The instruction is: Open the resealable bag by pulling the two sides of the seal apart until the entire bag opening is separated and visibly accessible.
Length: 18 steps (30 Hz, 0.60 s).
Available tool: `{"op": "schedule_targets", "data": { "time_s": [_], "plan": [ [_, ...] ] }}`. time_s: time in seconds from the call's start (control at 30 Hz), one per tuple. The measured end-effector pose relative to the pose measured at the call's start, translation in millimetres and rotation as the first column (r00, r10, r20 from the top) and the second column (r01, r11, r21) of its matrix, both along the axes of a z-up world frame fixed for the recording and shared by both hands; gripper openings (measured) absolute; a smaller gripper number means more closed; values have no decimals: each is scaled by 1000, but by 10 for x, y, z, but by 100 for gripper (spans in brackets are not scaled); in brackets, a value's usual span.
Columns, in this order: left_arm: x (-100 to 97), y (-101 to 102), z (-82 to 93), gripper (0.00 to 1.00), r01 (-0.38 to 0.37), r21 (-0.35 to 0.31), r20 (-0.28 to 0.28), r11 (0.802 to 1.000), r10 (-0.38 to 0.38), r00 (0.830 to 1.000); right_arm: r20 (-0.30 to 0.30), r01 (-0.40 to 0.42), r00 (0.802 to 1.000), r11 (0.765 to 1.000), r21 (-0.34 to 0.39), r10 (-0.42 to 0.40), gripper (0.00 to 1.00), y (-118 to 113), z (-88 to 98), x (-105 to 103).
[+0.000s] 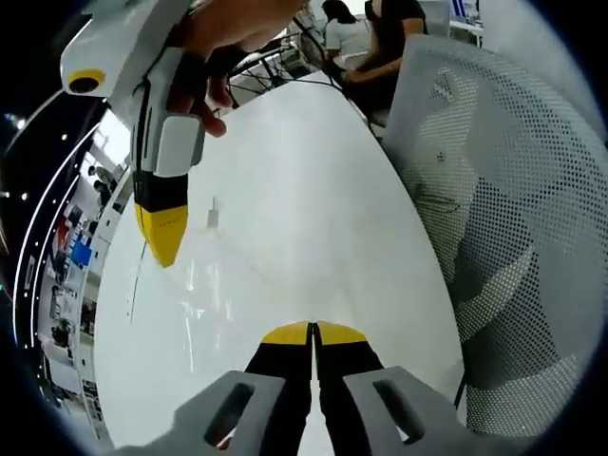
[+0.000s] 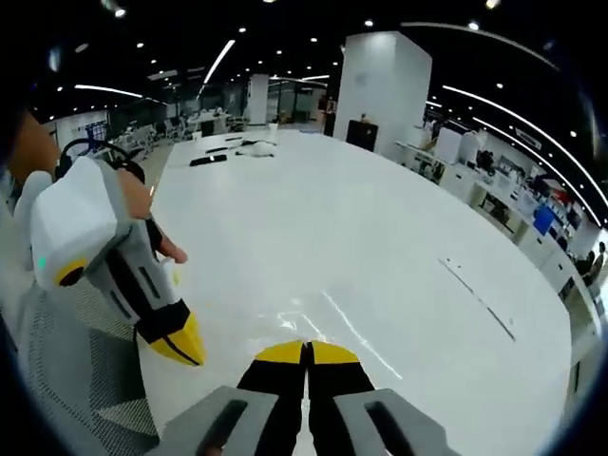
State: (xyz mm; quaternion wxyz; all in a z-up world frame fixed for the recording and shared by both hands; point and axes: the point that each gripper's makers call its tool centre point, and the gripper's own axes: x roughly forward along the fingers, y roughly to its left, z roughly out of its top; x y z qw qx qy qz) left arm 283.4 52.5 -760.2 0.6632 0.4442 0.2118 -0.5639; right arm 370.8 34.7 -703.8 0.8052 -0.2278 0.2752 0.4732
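The resealable bag [image 1: 214, 285] is clear film, visible mainly as faint glints and crease lines over the white table [image 1: 304, 161]. My left gripper [image 1: 312, 332] has its yellow-tipped jaws pressed together, and a crease of the film runs into them. My right gripper [image 1: 163, 242], held by a hand, hangs point-down at the upper left, jaws together, with a thin bag edge trailing below it. In the right gripper view my right gripper [image 2: 308, 351] is shut, with bag [image 2: 309, 318] glints just above its tips. The left gripper [image 2: 180, 350] sits close at its left.
A white mesh office chair [image 1: 503, 190] stands close beside the table edge, and its mesh [image 2: 66, 380] is also at the lower left. People sit at the far end [image 1: 370, 47]. Dark items [image 2: 209, 160] lie far down the table [image 2: 380, 209]. A white column [image 2: 380, 95] stands behind.
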Motion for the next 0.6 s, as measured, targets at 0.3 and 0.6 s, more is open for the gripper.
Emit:
{"op": "schedule_targets", "data": {
  "time_s": [0.3, 0.6],
  "plan": [
    [-3, -7, 22, 0, 6, 4, 26, 1000, -6, 1000, 47, 4, 999, 1000, 14, -5, 0, 15, 79, 22],
    [220, 11, 231, 0, -38, -34, 148, 999, 43, 988, 110, 26, 993, 997, 66, -33, 0, 6, 279, 132]
  ]
}}
